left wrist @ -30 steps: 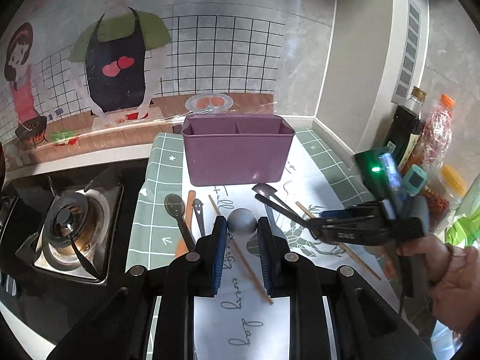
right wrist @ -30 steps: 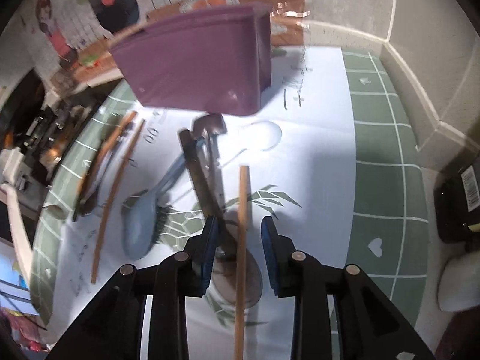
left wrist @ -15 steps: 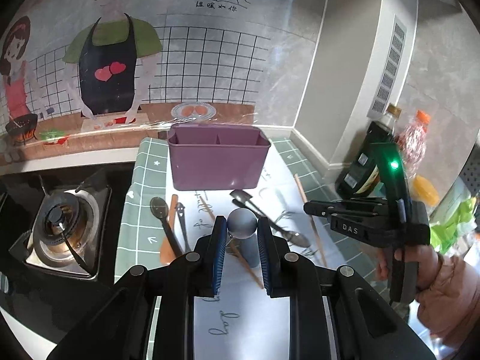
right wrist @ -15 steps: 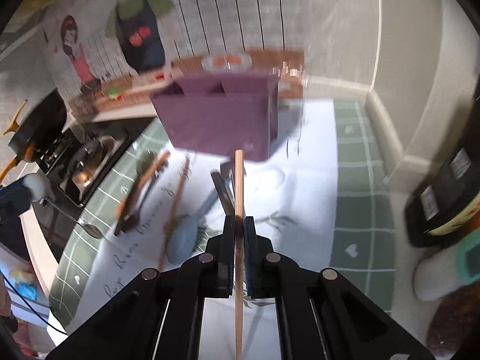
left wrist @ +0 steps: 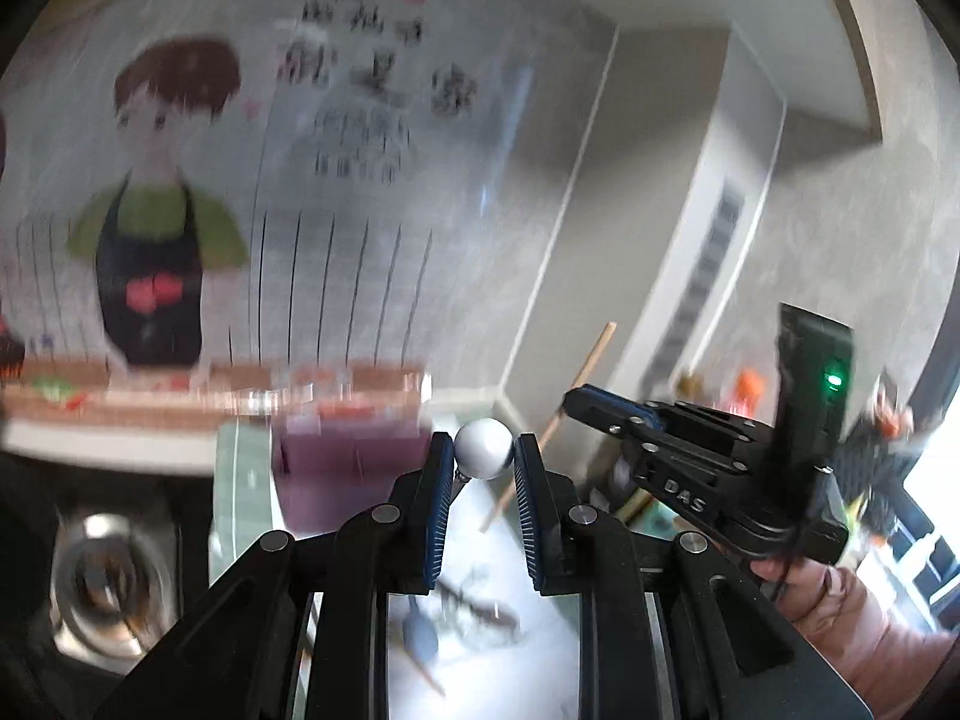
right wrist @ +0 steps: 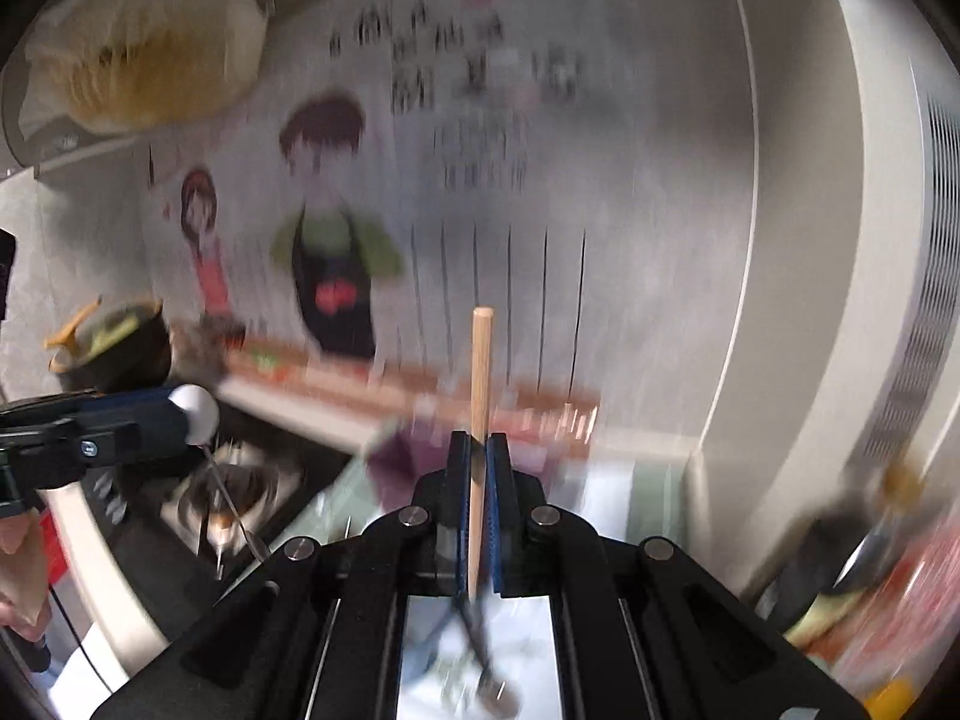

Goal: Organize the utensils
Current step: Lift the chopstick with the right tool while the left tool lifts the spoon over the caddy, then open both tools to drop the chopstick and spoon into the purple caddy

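My left gripper [left wrist: 482, 443] is shut on the round grey-white ball end of a utensil [left wrist: 483, 450]. In the right wrist view that ball [right wrist: 193, 414] shows a thin metal stem hanging below it. My right gripper [right wrist: 478, 439] is shut on a wooden chopstick [right wrist: 482, 372], which stands upright between the pads. The left wrist view shows the same chopstick [left wrist: 585, 366] slanting through the right gripper [left wrist: 573, 401], held up at the right. The purple utensil caddy [left wrist: 342, 468] sits blurred below and behind both grippers, also low in the right wrist view as a purple caddy [right wrist: 396, 456].
Several utensils [left wrist: 420, 636] lie blurred on the white mat [right wrist: 606, 498] far below. A gas burner [left wrist: 108, 570] is at the left, a dark pot [right wrist: 120, 342] behind it. Bottles [left wrist: 750, 387] stand at the right against the wall corner.
Both grippers have risen well above the counter and tilted up toward the wall. The right gripper shut on the chopstick and lifted it; the left kept its hold on the ball.
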